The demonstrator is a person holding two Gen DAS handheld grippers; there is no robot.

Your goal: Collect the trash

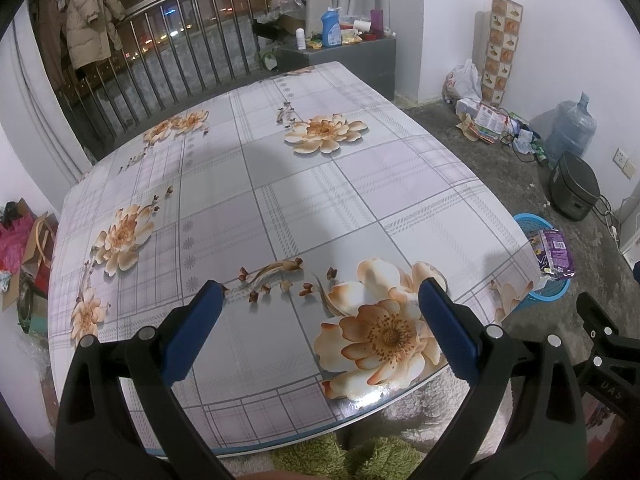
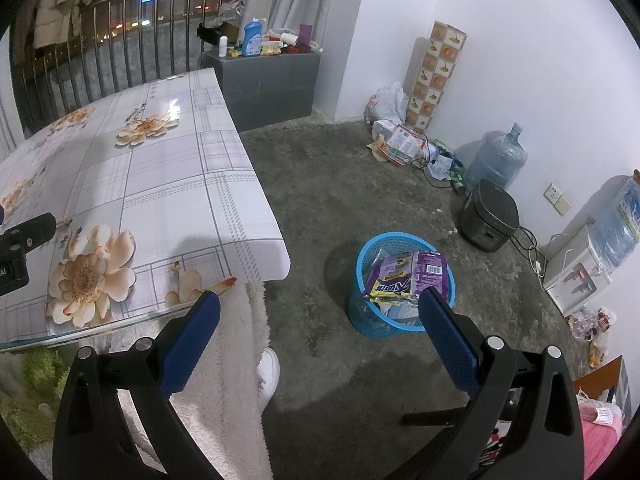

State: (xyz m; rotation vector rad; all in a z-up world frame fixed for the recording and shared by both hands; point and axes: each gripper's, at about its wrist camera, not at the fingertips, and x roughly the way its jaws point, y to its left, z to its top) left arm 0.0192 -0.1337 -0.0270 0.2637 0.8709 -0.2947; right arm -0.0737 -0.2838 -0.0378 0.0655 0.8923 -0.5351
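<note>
Your right tool [image 2: 320, 300], fingers spread and empty, hangs above the floor near the blue bin [image 2: 402, 312] holding wrappers [image 2: 408, 274], while your left tool [image 1: 320, 290] gapes over the counter [image 1: 280, 200].

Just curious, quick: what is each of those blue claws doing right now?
Left gripper: open, holding nothing, over the table.
Right gripper: open, empty, near the blue basket.
</note>
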